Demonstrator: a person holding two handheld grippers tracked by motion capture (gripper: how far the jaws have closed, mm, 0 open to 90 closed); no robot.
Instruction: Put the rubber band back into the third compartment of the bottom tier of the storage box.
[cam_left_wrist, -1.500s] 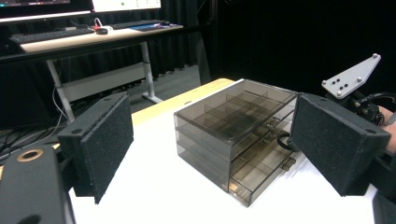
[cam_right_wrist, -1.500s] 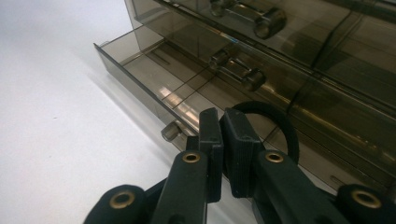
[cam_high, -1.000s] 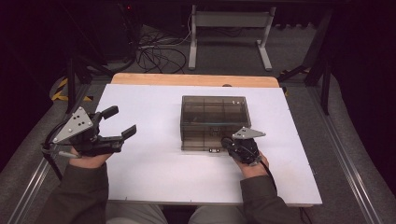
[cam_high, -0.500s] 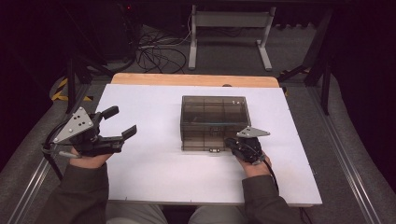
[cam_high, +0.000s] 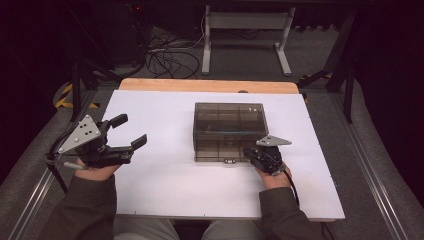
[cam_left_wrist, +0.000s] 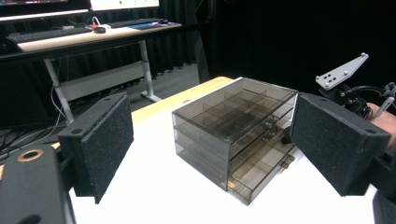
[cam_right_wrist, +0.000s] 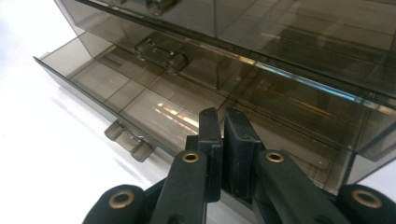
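A smoky transparent drawer box (cam_high: 227, 120) stands in the middle of the white table (cam_high: 165, 185). Its bottom drawer (cam_right_wrist: 140, 93) is pulled out a little, with its handle (cam_right_wrist: 128, 137) at the front. My right gripper (cam_high: 248, 151) is at the box's front right corner. Its jaws are shut, and the tips (cam_right_wrist: 222, 123) reach over the front wall of the bottom drawer; nothing shows between them. My left gripper (cam_high: 131, 130) hovers at the table's left, well apart from the box (cam_left_wrist: 233, 116). It stands wide open and empty, pointing toward the box.
A wooden strip (cam_high: 207, 85) runs along the table's far edge. Behind it are cables (cam_high: 165, 57) on the floor and a metal desk frame (cam_high: 245, 40). The right gripper's grey plate (cam_left_wrist: 341, 71) rises beside the box.
The right gripper has shifted slightly to the right along the box's front. The left gripper has stayed where it was.
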